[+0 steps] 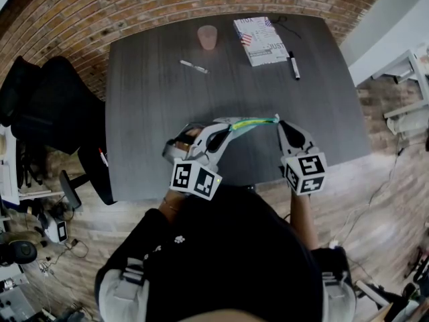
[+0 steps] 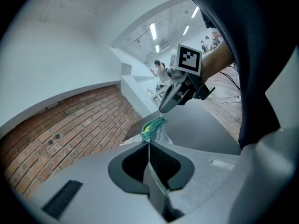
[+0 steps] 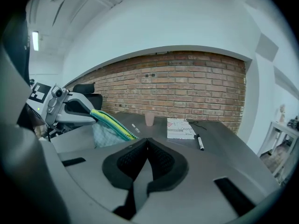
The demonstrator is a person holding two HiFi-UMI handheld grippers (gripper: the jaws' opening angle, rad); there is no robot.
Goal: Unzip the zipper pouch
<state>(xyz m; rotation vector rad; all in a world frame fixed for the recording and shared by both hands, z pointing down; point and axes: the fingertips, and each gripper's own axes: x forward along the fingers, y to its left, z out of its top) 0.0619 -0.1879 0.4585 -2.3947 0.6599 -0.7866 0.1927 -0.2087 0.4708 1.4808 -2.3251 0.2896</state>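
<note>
A black chair [image 1: 40, 106] stands well to the left of the left claw [image 1: 228, 129], off the table's [image 1: 154, 113] edge. The left claw is clamped tight on the pouch [image 1: 249, 123]: in its own view the left claw [image 2: 149, 144] has its jaws together with a thin fold of the pouch's [image 2: 154, 129] pale fabric pinched between them. The striped green and yellow top edge runs on from there to the tip of the right claw [image 2: 162, 111].

The pouch hangs off the table, stretched between the two claws with its striped edge uppermost and its body sagging below.

The right claw [image 1: 279, 123] meets the pouch's other end. In its own view the right claw [image 3: 147, 140] has its jaws pressed together, and the pouch's [image 3: 112, 125] striped edge comes right up to their tips. The zipper pull is too small to make out.

On the table well beyond the claws lie a pen [image 1: 194, 66] ahead of the left claw, a pink cup [image 1: 207, 37] farther off, then a book [image 1: 260, 40] and a black marker [image 1: 293, 66] ahead of the right claw.
</note>
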